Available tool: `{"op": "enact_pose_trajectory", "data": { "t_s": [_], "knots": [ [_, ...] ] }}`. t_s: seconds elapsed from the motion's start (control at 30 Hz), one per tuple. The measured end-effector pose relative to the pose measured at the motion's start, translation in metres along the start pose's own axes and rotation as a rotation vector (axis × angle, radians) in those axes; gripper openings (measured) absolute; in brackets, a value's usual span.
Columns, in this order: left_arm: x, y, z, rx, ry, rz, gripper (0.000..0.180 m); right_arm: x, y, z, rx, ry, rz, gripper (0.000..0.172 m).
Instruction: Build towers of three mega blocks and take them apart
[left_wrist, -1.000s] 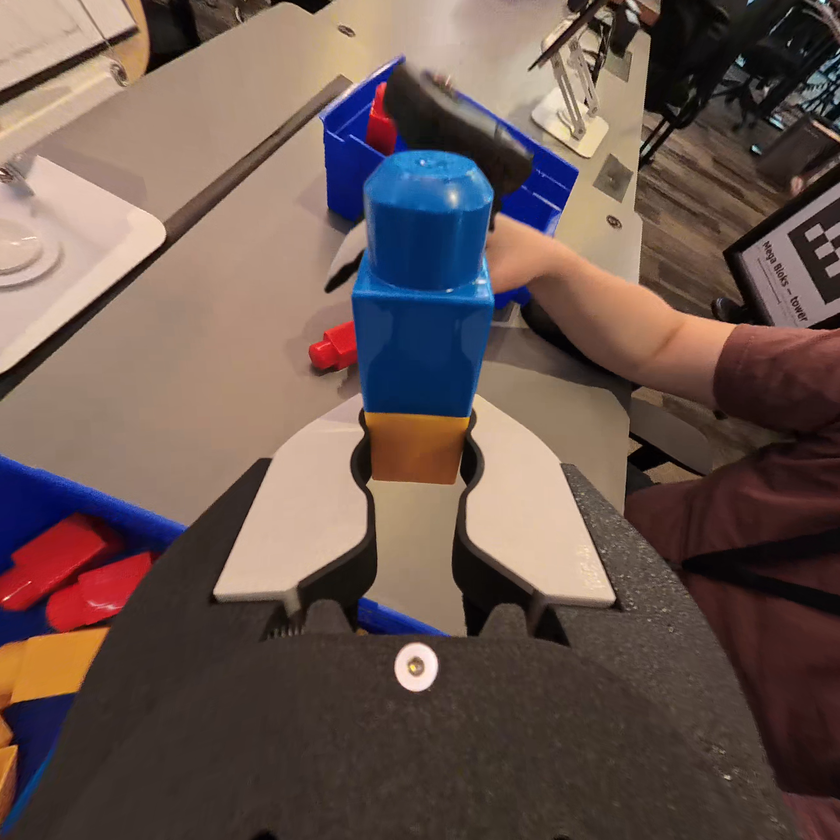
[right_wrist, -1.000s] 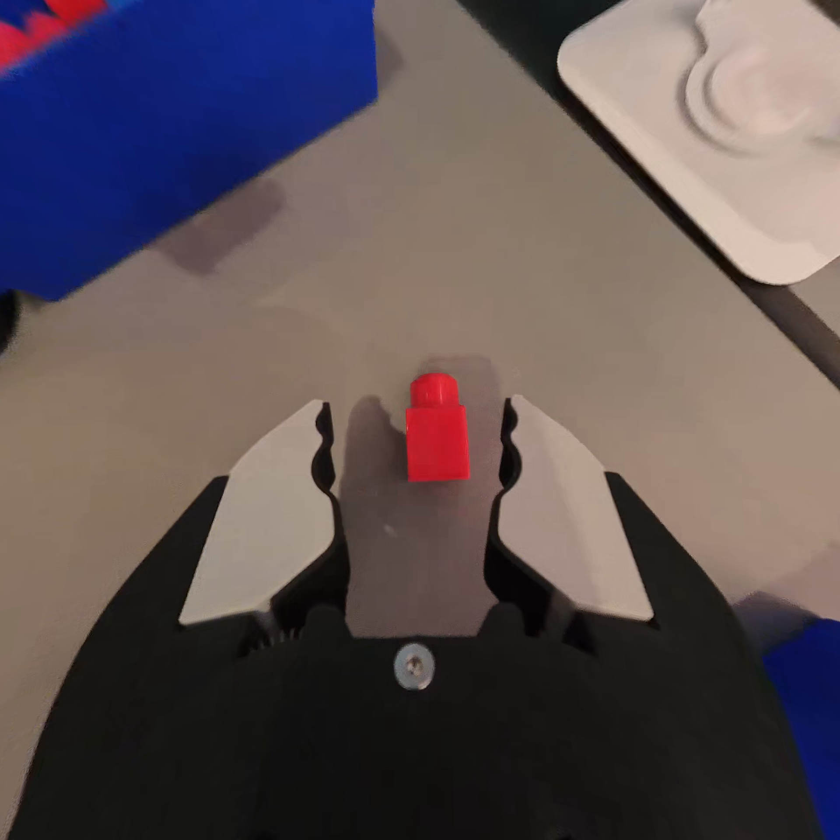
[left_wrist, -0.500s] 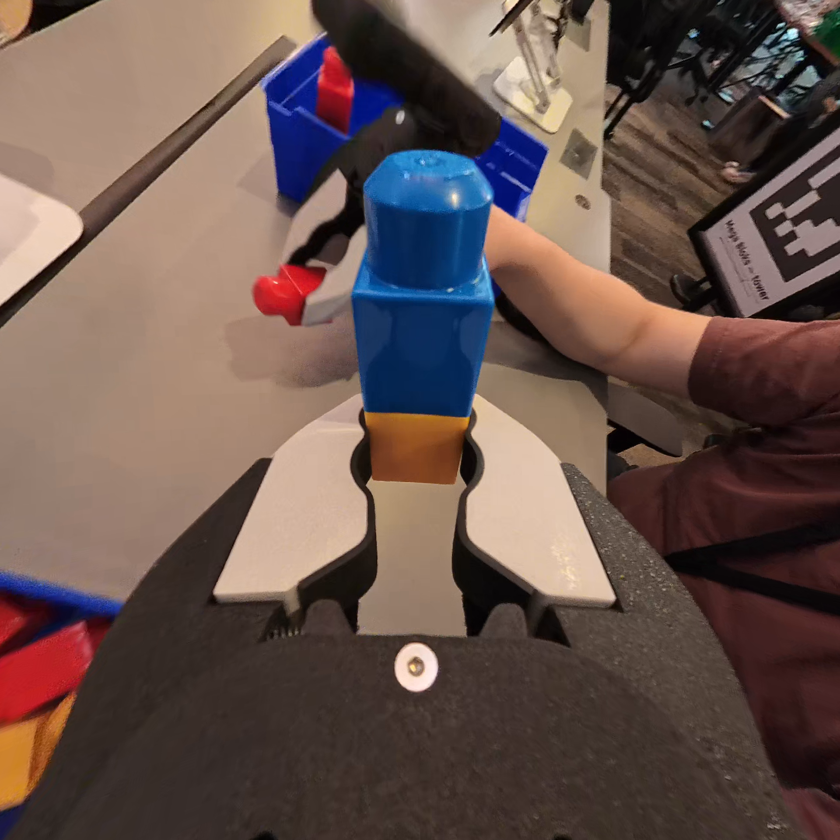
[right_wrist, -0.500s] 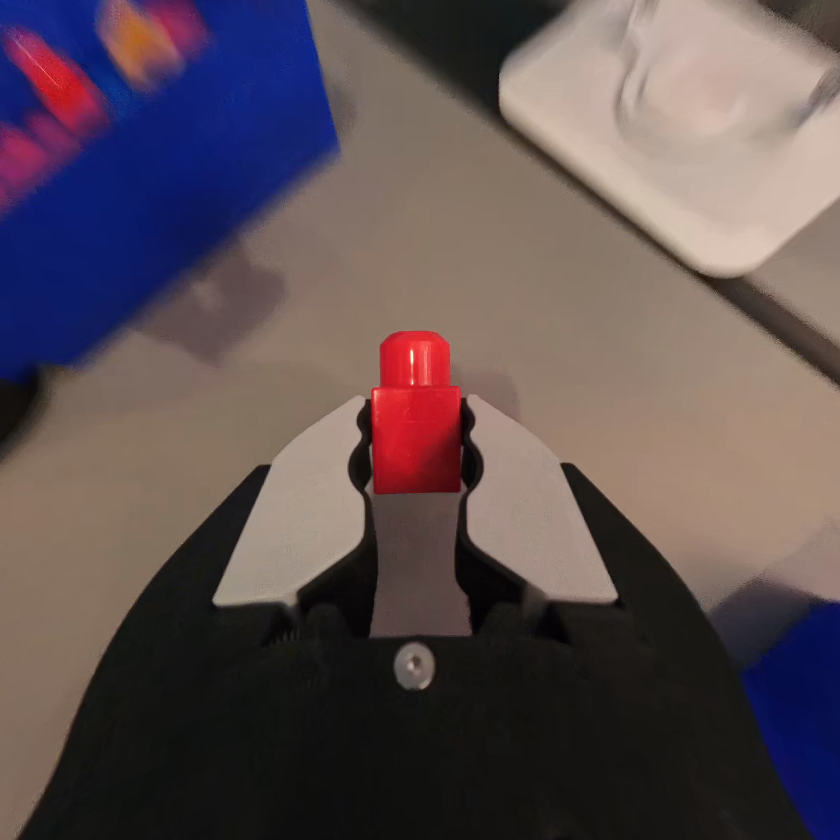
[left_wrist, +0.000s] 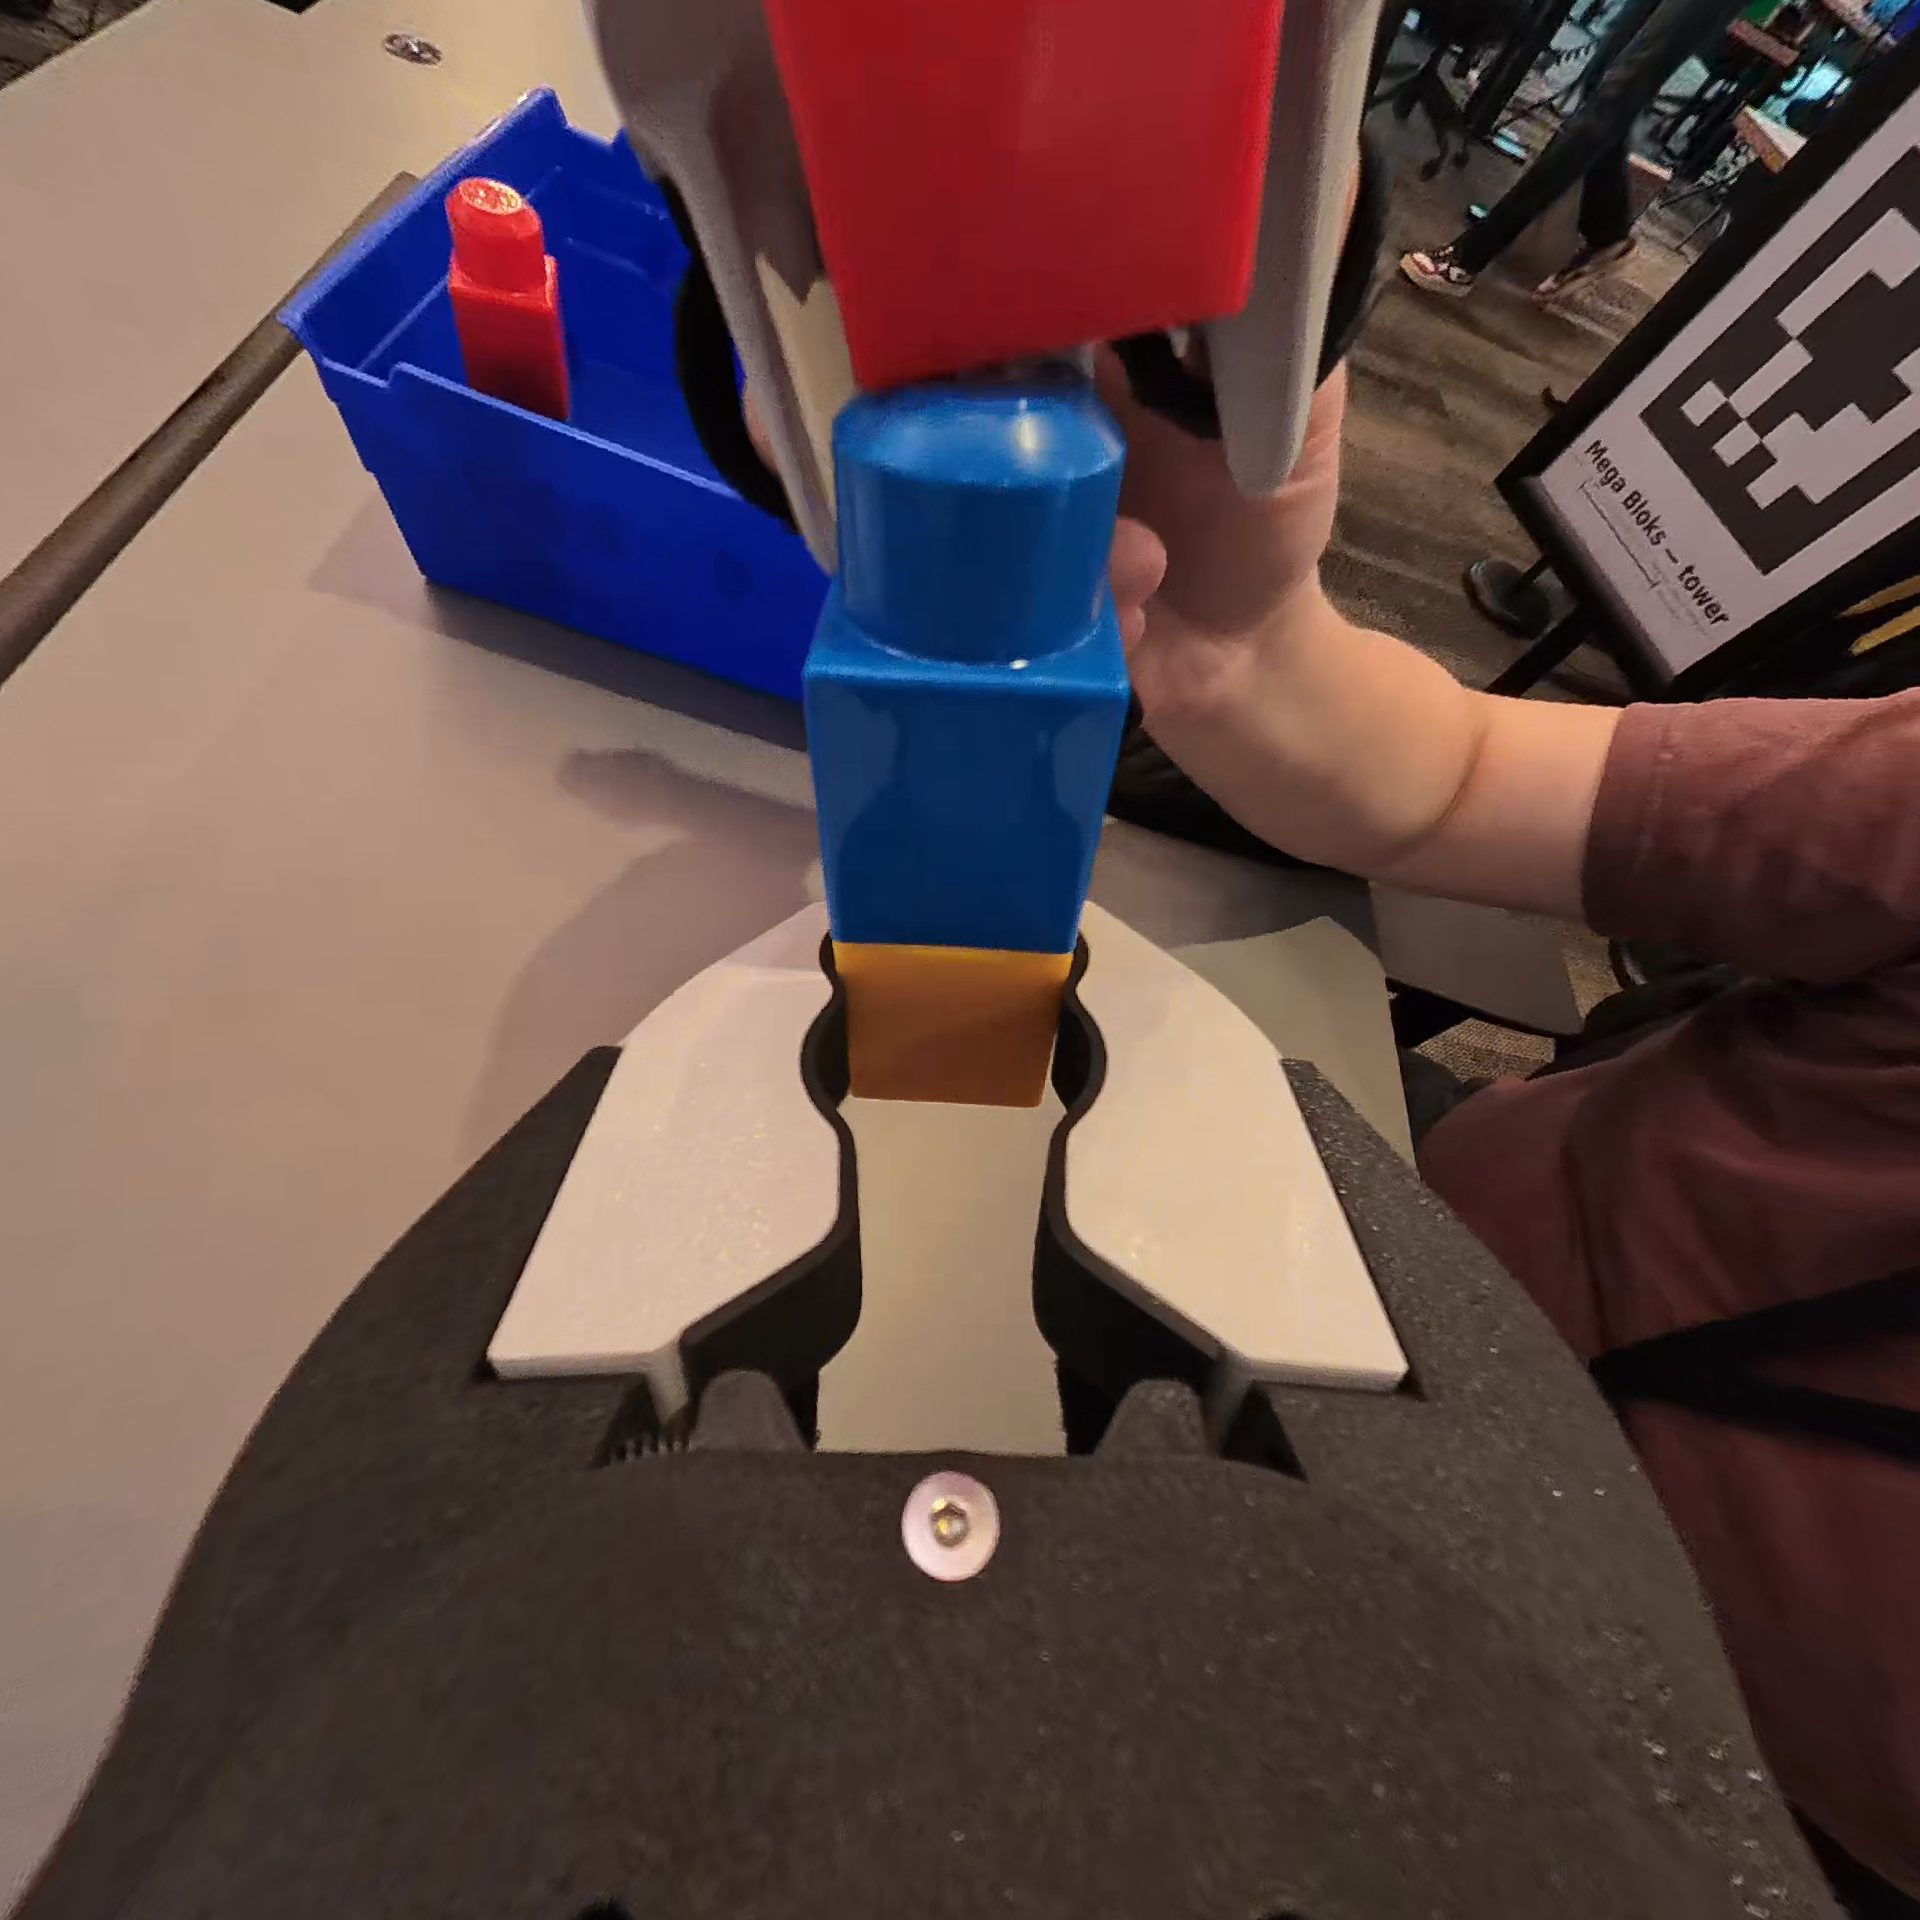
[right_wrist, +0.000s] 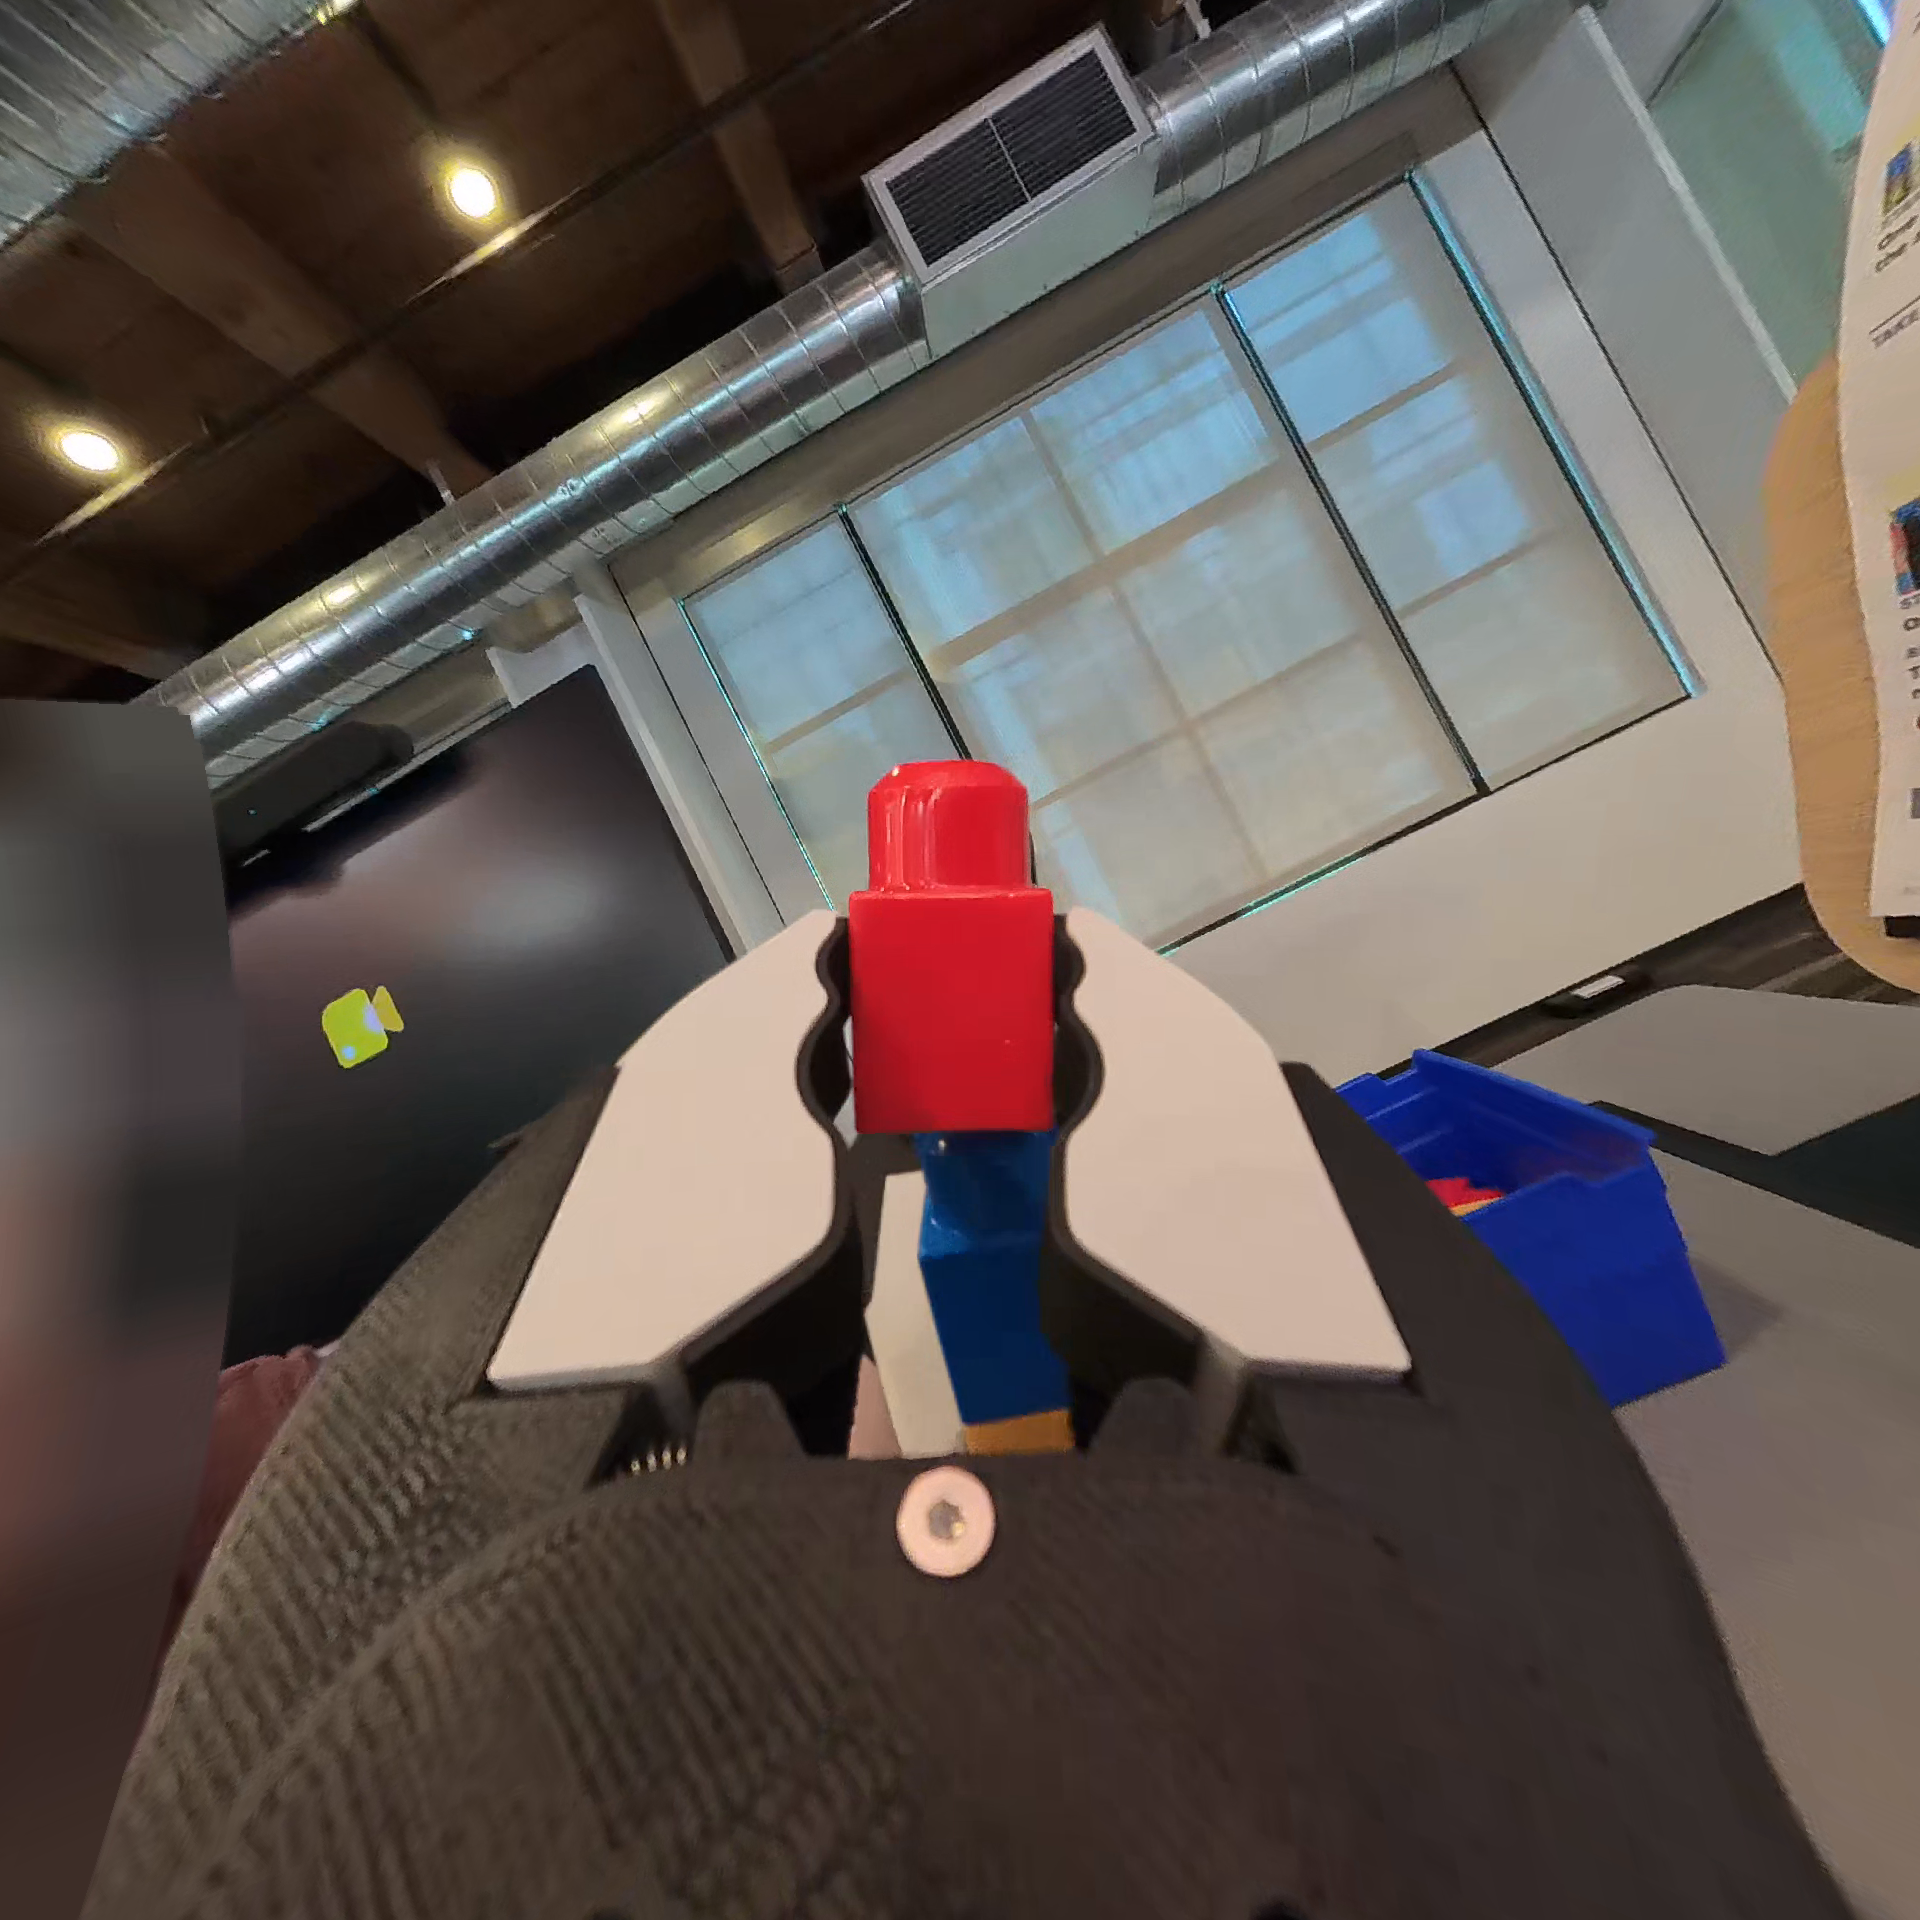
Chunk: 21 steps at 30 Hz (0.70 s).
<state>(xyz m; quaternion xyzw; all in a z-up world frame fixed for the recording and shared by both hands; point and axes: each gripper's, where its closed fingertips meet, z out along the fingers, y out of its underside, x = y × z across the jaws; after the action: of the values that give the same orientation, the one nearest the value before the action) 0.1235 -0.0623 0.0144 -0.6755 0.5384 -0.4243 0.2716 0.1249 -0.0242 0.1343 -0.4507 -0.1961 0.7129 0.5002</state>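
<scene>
My left gripper (left_wrist: 951, 1023) is shut on the yellow block (left_wrist: 948, 1023) at the base of a stack; a blue block (left_wrist: 966, 748) sits on top of it, stud up. My right gripper (right_wrist: 948, 1013) is shut on a red block (right_wrist: 948, 997), stud pointing up. In the left wrist view that red block (left_wrist: 1029, 177) hangs just above the blue block's stud, about touching it, between the right gripper's fingers (left_wrist: 727, 239). In the right wrist view the blue block (right_wrist: 992, 1288) and yellow block (right_wrist: 1023, 1436) show below the red one.
A blue bin (left_wrist: 540, 457) with an upright red block (left_wrist: 504, 301) stands on the grey table (left_wrist: 260, 831) behind the stack. Another blue bin (right_wrist: 1538, 1216) holds loose blocks. A person's arm (left_wrist: 1351, 748) reaches in from the right. A framed sign (left_wrist: 1745, 416) stands at right. The gap from one gripper's tips to the other's is roughly 12 centimeters.
My right gripper closed on the red block lying on the table, lifted it and turned it upright, and brought it over the blue block's stud. My left gripper kept holding the stack.
</scene>
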Motion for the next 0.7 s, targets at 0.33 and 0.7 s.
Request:
{"op": "enact_pose_trajectory", "data": {
  "t_s": [0.33, 0.7],
  "knots": [
    [0.009, -0.005, -0.005, 0.030, 0.057, -0.015, 0.036, -0.001, 0.019, 0.007, -0.105, 0.014, -0.091, 0.037],
    [0.003, 0.002, -0.007, -0.013, 0.038, -0.068, 0.035, 0.009, 0.029, 0.007, -0.082, 0.045, -0.057, 0.038]
  ]
}}
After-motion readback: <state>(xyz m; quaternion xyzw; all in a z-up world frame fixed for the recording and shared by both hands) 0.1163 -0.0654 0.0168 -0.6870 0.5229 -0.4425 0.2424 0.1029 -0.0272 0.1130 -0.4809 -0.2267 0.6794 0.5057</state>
